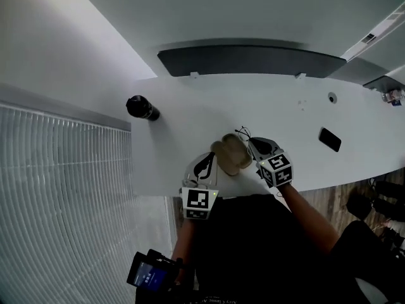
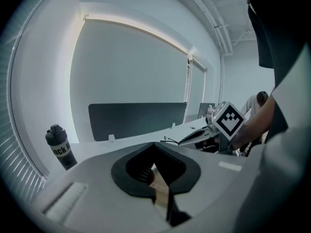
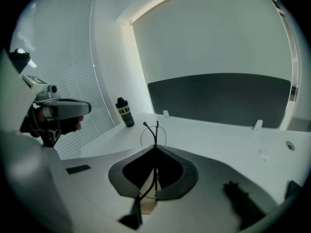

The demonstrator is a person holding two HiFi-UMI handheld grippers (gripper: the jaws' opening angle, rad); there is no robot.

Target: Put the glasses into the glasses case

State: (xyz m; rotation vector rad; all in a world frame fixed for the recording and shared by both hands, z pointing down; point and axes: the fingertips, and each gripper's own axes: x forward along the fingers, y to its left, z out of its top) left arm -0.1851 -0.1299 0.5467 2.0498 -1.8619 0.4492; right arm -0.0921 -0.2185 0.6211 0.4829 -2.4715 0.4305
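Observation:
The tan glasses case (image 1: 232, 154) lies near the table's front edge, between my two grippers. My left gripper (image 1: 212, 156) is at the case's left side and shut on its edge; in the left gripper view a tan strip of the case (image 2: 159, 186) shows between the closed jaws of the left gripper (image 2: 154, 144). The thin black wire glasses (image 1: 243, 133) stick out past the tip of my right gripper (image 1: 251, 142), just right of the case. In the right gripper view, my right gripper (image 3: 155, 147) is shut on the glasses (image 3: 154, 131), whose round rim stands above the jaw tip.
A black bottle (image 1: 142, 107) stands at the table's left end. A dark phone (image 1: 330, 139) lies to the right. A dark divider panel (image 1: 250, 60) runs along the far edge of the white table (image 1: 272, 100). White blinds fill the left.

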